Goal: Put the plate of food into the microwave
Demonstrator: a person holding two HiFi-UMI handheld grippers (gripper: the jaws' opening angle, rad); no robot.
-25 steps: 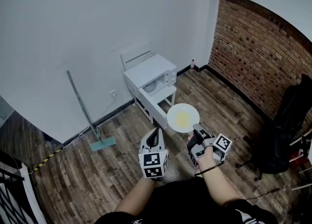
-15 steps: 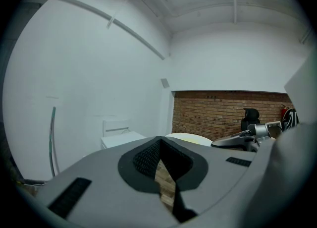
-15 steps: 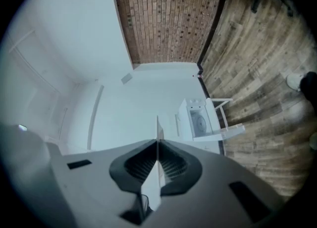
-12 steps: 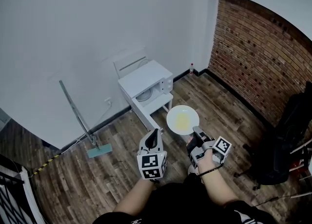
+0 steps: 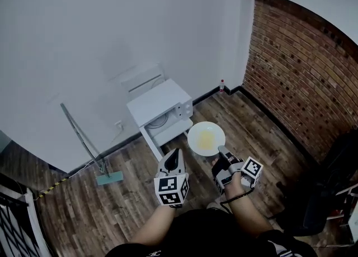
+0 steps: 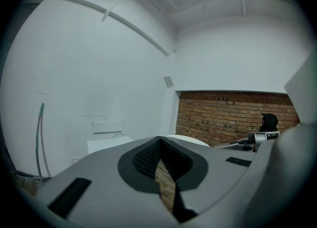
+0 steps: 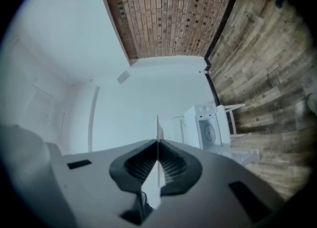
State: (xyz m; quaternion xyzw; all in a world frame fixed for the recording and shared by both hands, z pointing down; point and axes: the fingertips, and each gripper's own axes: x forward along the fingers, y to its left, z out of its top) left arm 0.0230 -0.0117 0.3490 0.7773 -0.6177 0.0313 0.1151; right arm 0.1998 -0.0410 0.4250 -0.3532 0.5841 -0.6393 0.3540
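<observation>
Lena: Since a second ago the microwave [image 5: 159, 105] and its white table [image 5: 170, 133] have slid lower and to the left in the head view. They now sit closer to the plate [image 5: 206, 138], and the mop [image 5: 106, 176] has drifted left too.

Omar: And the plate itself?

Lena: It is held out level above the wood floor [image 5: 251, 133], in front of the microwave, with a yellow patch of food [image 5: 206, 138] in its middle. The right claw [image 5: 220, 149] has its near rim. The left claw [image 5: 177, 152] hangs beside it, apart from the plate.

Omar: What does the left gripper view give?

Lena: Its jaws are clenched tip to tip with nothing between them, and only floor shows through the gap lower down. Beyond them are the plate's pale rim, the microwave at the left against the white wall [image 6: 99, 63], and a brick wall [image 6: 228, 115] at the right.

Omar: And the right gripper view?

Lena: Those jaws are clamped on the plate. It shows edge-on as a thin white line rising from between the pads. The microwave stands past it to the right on the table, with a round shape on its front.
</observation>
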